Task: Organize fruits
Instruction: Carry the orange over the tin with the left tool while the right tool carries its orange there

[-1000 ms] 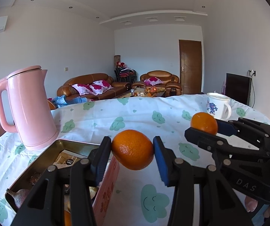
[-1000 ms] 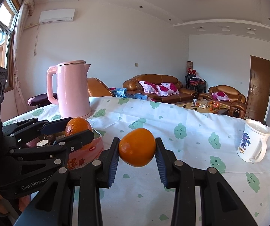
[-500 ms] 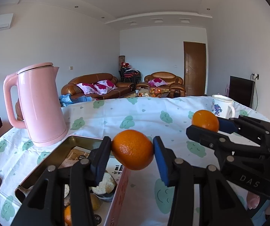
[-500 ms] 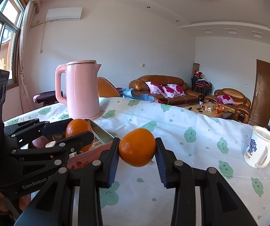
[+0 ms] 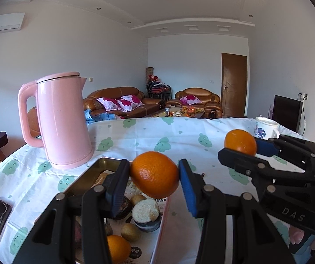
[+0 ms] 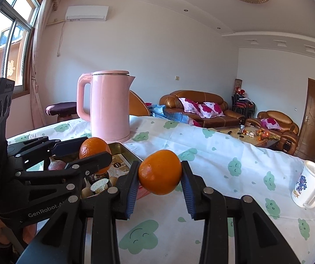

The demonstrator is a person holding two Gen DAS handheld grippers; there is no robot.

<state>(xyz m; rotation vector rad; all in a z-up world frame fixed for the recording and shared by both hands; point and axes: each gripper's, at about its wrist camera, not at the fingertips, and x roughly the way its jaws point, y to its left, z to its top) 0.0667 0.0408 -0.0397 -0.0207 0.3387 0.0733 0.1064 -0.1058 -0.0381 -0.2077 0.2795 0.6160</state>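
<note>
My left tongs (image 5: 155,181) grip one orange (image 5: 154,180) above the tin (image 5: 104,161); my right tongs (image 6: 159,176) clench another orange (image 6: 160,172) beside the tin. Next, I'd lower each inside.

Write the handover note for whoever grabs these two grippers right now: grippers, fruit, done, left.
Left gripper: shut on an orange, held over the near corner of the tin tray.
Right gripper: shut on a second orange, above the tablecloth, just right of the tray.
Tray: beside the pink kettle; already holds another orange, small brownish fruits and other items.
Done: both oranges picked up.
Left: probably set both in the tray, then release. The mug stands far right, clear of the path.
</note>
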